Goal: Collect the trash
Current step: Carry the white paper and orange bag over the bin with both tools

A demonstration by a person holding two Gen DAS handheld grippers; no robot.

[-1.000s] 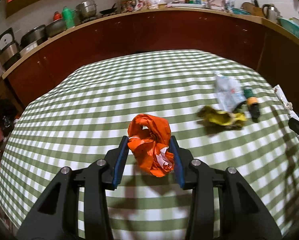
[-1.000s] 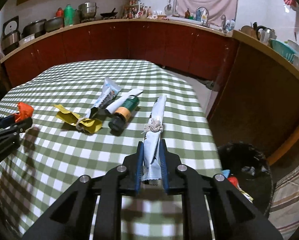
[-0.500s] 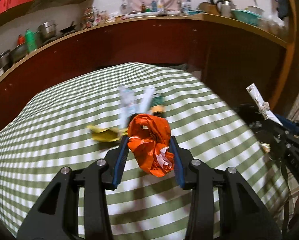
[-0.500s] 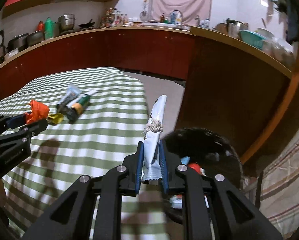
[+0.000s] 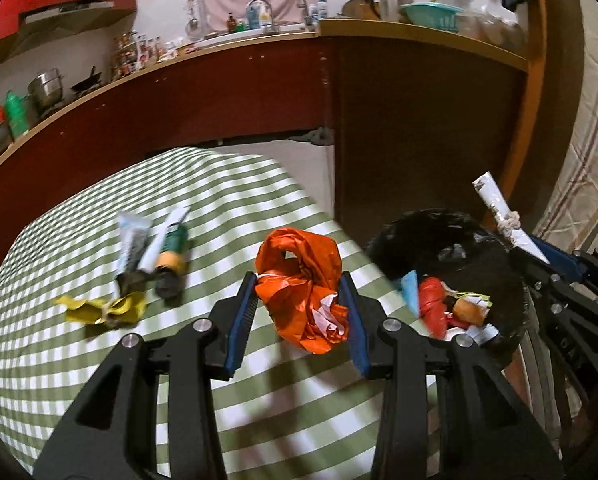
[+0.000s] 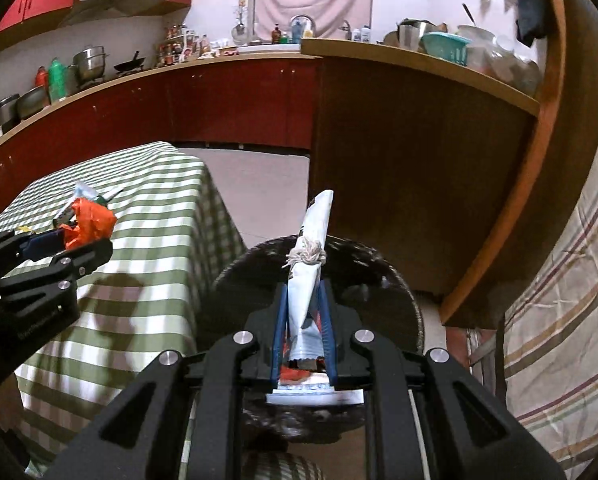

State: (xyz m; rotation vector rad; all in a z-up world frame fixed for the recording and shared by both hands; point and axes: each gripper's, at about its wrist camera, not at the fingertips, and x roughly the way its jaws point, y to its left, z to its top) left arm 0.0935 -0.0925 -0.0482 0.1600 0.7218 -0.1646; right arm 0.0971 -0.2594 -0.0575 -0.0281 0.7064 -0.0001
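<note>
My left tool [image 5: 299, 312] grips a crumpled orange bag [image 5: 303, 296] above the counter's [image 5: 99, 360] edge; my right tool [image 6: 303, 320] clamps a knotted white wrapper [image 6: 309, 276] over the black bin [image 6: 379, 280].

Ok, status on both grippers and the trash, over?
Left gripper clamped on orange bag, above table edge. Right gripper clamped on tied white wrapper, over black bin. Path clear.

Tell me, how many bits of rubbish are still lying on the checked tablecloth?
3: a pale tube, a green tube with an orange band beside it, and a crumpled yellow wrapper just in front of them. The near part of the table is hidden behind the gripper, so more may lie there.
</note>
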